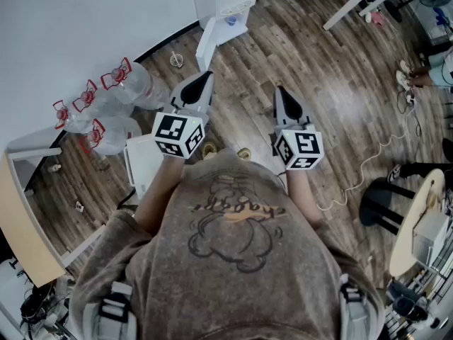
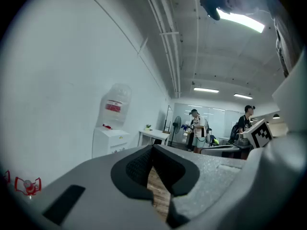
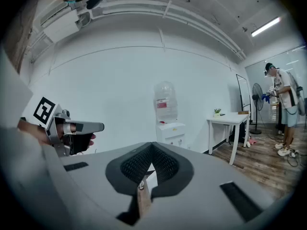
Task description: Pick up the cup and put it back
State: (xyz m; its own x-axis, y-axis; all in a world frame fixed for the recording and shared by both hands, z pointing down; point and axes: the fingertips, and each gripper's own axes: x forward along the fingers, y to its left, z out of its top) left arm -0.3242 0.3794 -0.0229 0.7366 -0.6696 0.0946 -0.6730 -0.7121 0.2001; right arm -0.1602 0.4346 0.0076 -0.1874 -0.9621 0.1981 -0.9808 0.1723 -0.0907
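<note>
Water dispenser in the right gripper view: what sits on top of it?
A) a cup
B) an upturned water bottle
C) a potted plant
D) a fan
B: a clear upturned water bottle with a red label stands on the white water dispenser. The potted plant is on the table to its right.

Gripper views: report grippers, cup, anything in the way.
Left gripper shut, empty. Right gripper shut, empty. Cup not made out in any view. Water dispenser stands ahead at the wall.
</note>
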